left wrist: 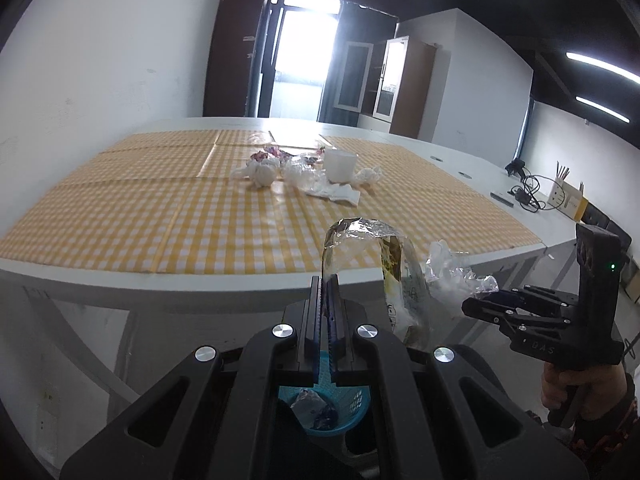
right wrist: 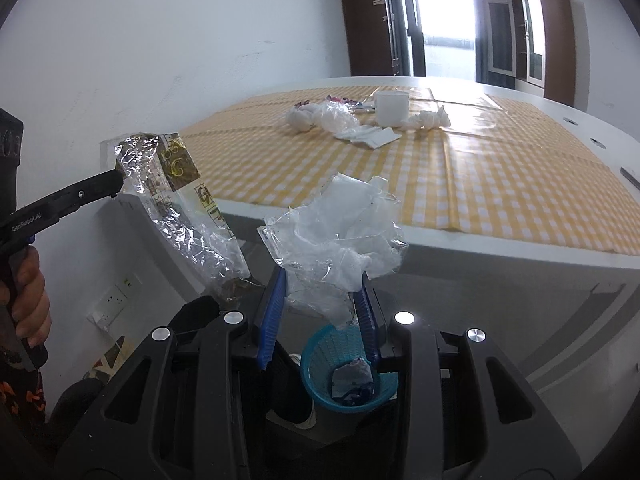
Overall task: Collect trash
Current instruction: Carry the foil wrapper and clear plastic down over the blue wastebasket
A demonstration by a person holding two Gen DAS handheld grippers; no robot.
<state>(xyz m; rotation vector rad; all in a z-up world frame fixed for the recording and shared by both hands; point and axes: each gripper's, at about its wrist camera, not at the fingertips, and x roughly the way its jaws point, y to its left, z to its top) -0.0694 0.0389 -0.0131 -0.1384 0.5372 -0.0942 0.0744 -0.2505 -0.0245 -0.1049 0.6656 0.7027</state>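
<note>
My left gripper point(left wrist: 327, 280) is shut on a silver and brown foil snack wrapper point(left wrist: 394, 280), which hangs in front of the table edge; the wrapper also shows in the right wrist view point(right wrist: 180, 200). My right gripper point(right wrist: 322, 280) is partly open, with a crumpled clear plastic bag point(right wrist: 340, 236) resting between its blue pads; that bag shows in the left wrist view point(left wrist: 456, 276). Both are held above a blue trash basket point(right wrist: 320, 360) on the floor, also seen in the left wrist view point(left wrist: 356, 404), with some trash inside.
A table with a yellow checked cloth point(left wrist: 160, 200) carries more trash: crumpled tissues point(left wrist: 262, 174), clear plastic point(left wrist: 304, 174), a white cup point(left wrist: 340, 164) and coloured wrappers point(left wrist: 272, 154). Cables and a box point(left wrist: 568, 200) lie on the table's right side. A white wall stands to the left.
</note>
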